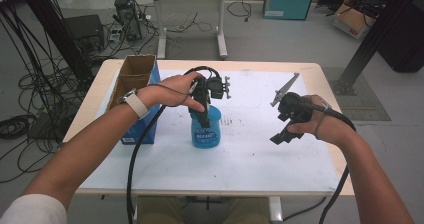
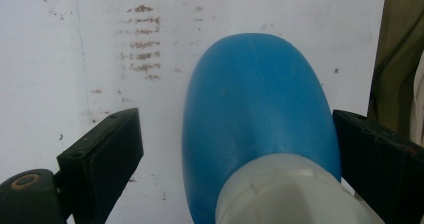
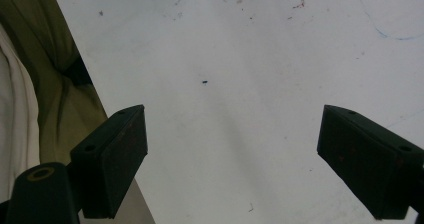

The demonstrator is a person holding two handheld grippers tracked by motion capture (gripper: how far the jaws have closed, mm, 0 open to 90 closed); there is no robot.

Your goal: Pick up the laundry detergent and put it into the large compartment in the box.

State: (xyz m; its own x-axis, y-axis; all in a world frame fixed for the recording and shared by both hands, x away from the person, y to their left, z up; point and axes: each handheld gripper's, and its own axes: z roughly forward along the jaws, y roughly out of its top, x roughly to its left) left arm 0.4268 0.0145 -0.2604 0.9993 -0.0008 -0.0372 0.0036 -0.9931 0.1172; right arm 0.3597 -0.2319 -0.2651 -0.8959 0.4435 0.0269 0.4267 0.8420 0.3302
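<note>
The left gripper (image 1: 202, 101) hangs over the blue bottle (image 1: 205, 129) near the middle of the table (image 1: 260, 154), pointing down at its top. In the left gripper view its two black jaws stand apart with the bottle (image 2: 260, 114) between them: the jaw on the right of that view sits at the bottle's side, whether touching I cannot tell, while the other stands clear of it with bare table in the gap, so nothing is pinched. The jaw pads are flat, matte, rubbery-looking blocks with small screw holes. The bottle is smooth, glossy blue plastic, rounded at the shoulder and flattened to an oval seen from above, with a pale whitish plastic cap or neck at the top and a printed label on its front. The right gripper (image 1: 287, 126) is held off to the right above the table, well apart from the bottle; its jaws (image 3: 230, 159) are spread wide with only the tabletop beyond them. A grey three-cornered plate (image 1: 284, 90) sticks up from it and thick black cables trail from both tools. The table is white and flat with a pale wood edge, scuffed with brownish marks. At its left edge stands an open brown cardboard box (image 1: 134, 76) with blue sides.
</note>
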